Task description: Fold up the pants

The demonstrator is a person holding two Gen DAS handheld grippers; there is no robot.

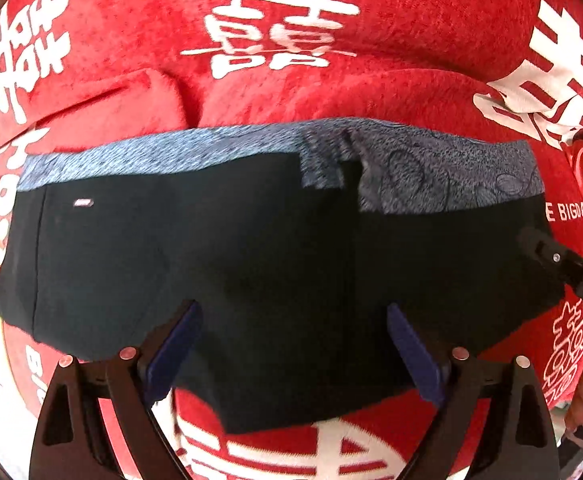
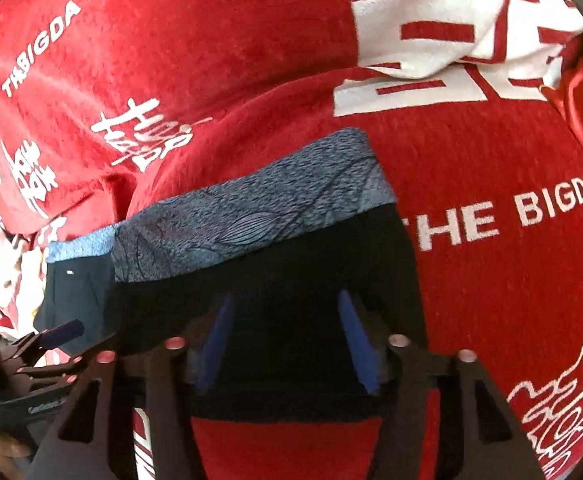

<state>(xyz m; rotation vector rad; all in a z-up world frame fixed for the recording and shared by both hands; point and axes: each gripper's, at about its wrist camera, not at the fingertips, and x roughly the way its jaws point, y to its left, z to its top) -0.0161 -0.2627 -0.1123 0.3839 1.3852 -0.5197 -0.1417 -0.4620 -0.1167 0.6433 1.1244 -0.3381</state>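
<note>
Two grippers are over the same garment, and you hold one in each hand. The pants (image 1: 219, 264) are dark, almost black, with a blue-grey patterned waistband (image 1: 443, 176) along the far edge, and they lie flat on a red blanket (image 1: 291, 88) printed with white characters and the words "THE BIGDA". Your left gripper (image 1: 293, 316) looks straight down on the cloth; its two blue pads (image 1: 175, 344) are spread wide, with the near hem of the pants under them, and they pinch nothing. Your right gripper (image 2: 285, 320) is tilted over the right end of the pants, near the waistband (image 2: 251, 216). Its jaws stand apart with dark cloth showing between the pads (image 2: 355, 340), and I cannot see them press on it. In the right wrist view, the left gripper (image 2: 61, 330) appears at the left edge, beside the pants (image 2: 291, 264), above the blanket (image 2: 491, 280).
</note>
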